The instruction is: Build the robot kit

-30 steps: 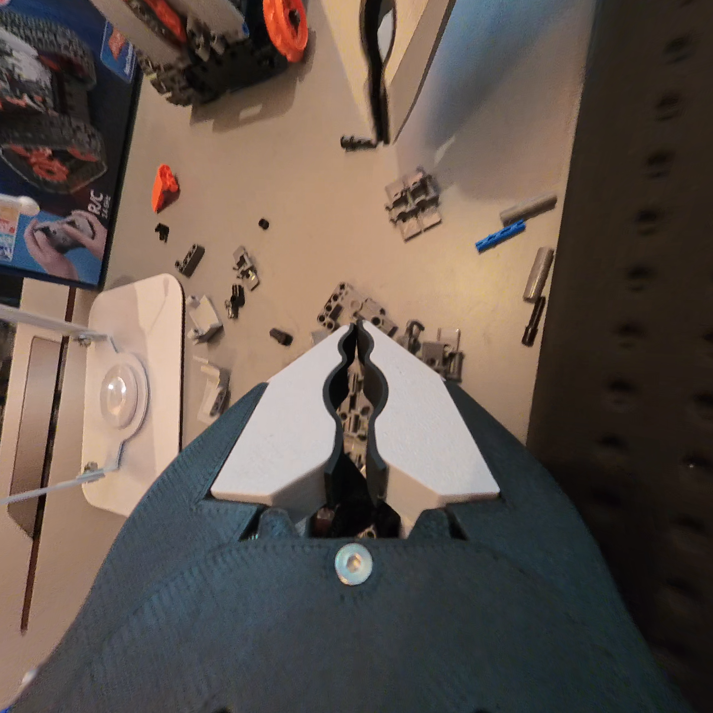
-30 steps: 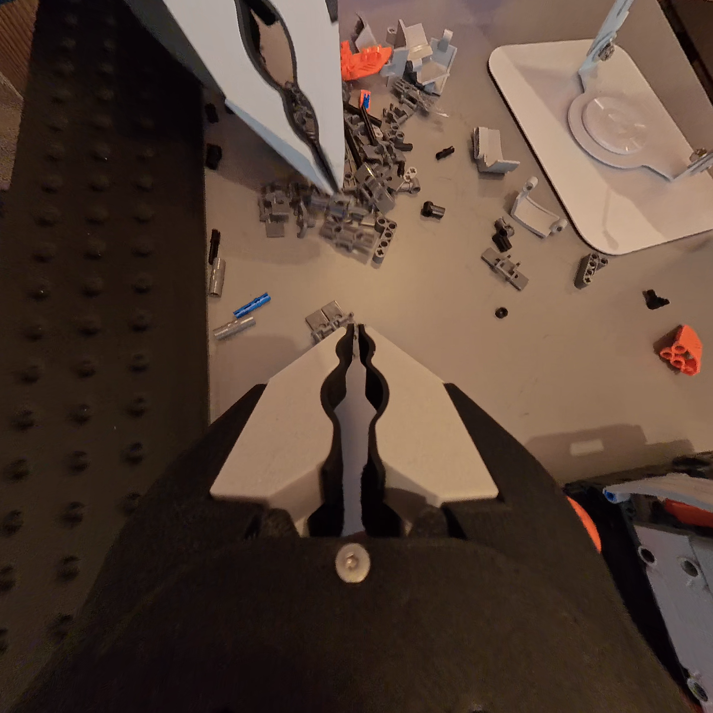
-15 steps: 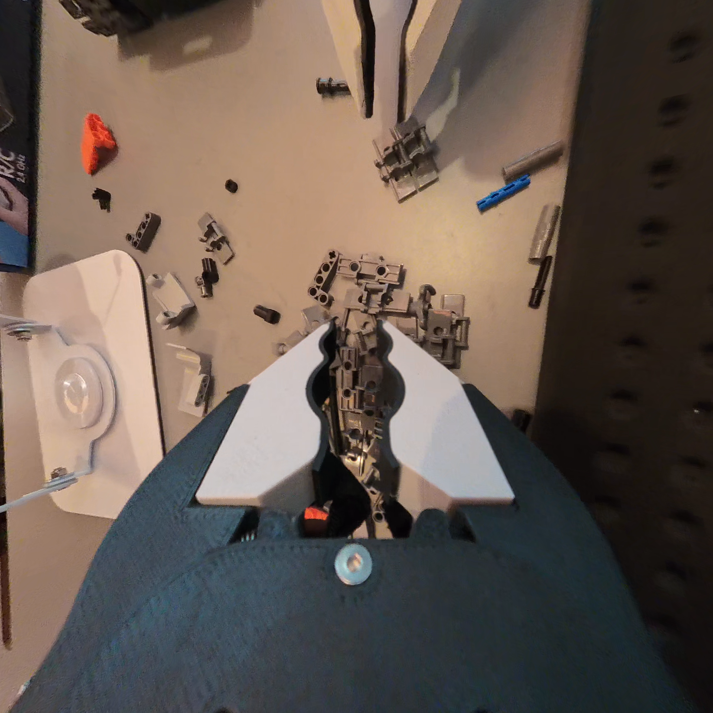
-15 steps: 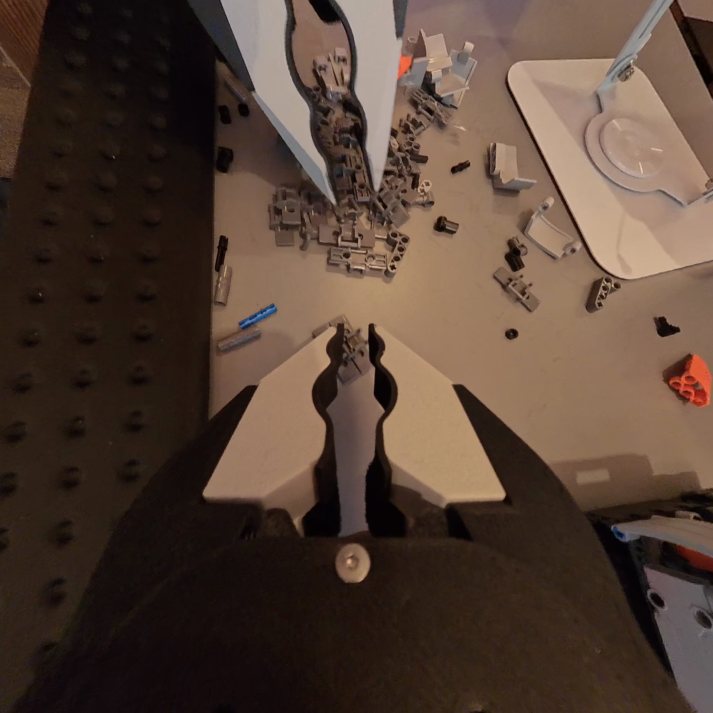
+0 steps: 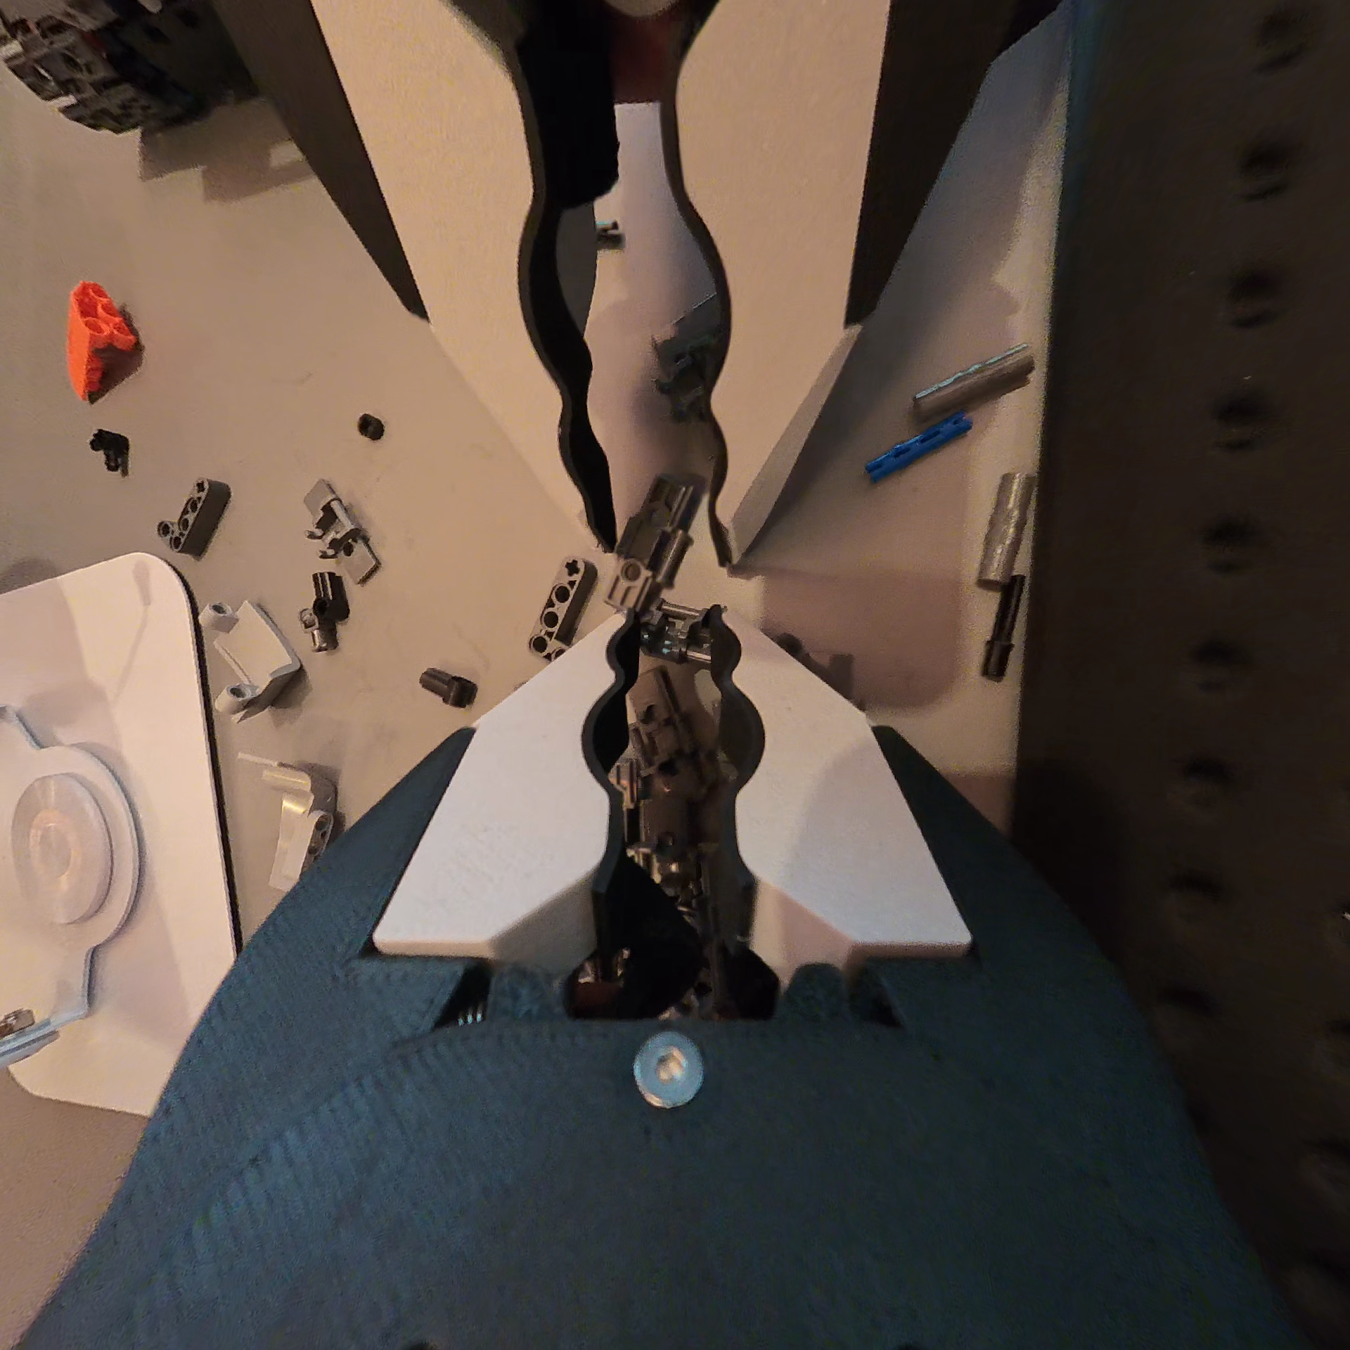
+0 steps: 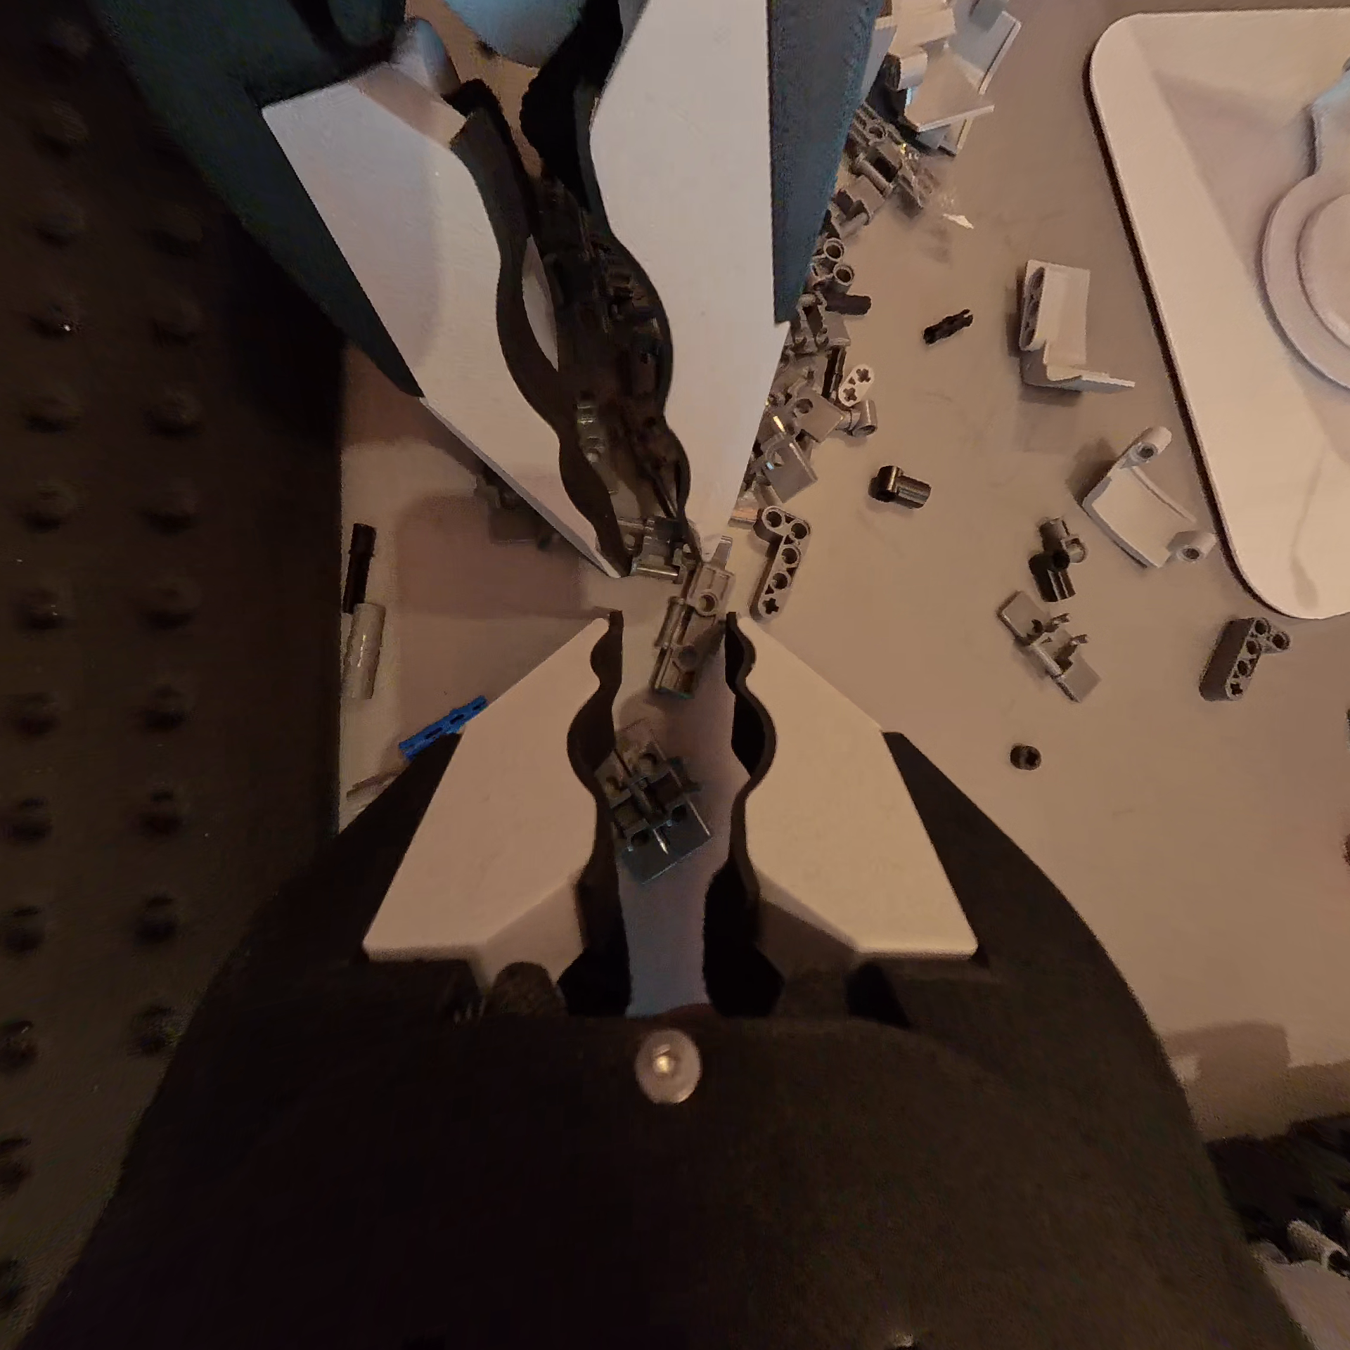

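Observation:
My left gripper [image 5: 673, 619], teal with white fingers, hangs low over a heap of grey building pieces [image 6: 811, 409]. Its tips are closed on a small grey clip piece [image 5: 673, 634]; the piece also shows in the right wrist view [image 6: 660, 553]. My right gripper [image 6: 672, 621], black with white fingers, faces it tip to tip and is open. A long grey connector piece [image 6: 690, 632] lies slanted between its tips, touching neither pad that I can see. Another grey piece [image 6: 654, 811] lies on the table under the right fingers.
A black studded baseplate [image 5: 1205, 584] borders the grey table [image 5: 292, 292]. A white tray [image 5: 88, 657] with a round fitting lies on the other side. Loose pieces lie scattered: an orange one [image 5: 98, 340], a blue axle [image 5: 917, 445], grey tubes, and black pins. My left and right fingertips are right by each other. The blue axle [image 5: 917, 445] is about 5 cm from my right fingertips.
The two grippers have come together until their tips nearly meet. The right gripper has opened wider over the long grey piece. The left jaws have narrowed onto the small grey piece.

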Available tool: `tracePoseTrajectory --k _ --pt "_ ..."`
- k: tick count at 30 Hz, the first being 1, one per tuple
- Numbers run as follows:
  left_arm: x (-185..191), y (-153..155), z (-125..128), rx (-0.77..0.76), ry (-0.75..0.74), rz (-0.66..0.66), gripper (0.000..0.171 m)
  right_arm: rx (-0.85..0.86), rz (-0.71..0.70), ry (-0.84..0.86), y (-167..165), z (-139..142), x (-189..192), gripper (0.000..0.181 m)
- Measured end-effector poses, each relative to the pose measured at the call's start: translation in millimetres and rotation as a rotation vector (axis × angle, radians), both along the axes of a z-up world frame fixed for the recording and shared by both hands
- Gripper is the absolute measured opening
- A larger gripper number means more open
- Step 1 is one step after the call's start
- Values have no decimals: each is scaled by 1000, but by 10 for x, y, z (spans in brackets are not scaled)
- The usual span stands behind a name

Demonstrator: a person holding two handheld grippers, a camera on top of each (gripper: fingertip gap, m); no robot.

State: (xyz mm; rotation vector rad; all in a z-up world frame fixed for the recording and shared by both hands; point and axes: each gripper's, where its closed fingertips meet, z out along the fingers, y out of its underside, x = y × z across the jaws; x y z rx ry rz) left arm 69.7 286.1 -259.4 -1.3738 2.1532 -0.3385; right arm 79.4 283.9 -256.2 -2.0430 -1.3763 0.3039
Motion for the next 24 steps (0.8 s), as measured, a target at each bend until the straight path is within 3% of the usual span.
tracePoseTrajectory --k 5,14,24 --pt "-37 41 3 0 -17 18 18 21 -16 -43 76 -18 113 13" --pt "-165 92 23 -25 12 34 17 41 -37 -33 96 32 235 14" --pt "-95 44 75 -41 -19 18 15 -51 18 38 -389 139 296 17"
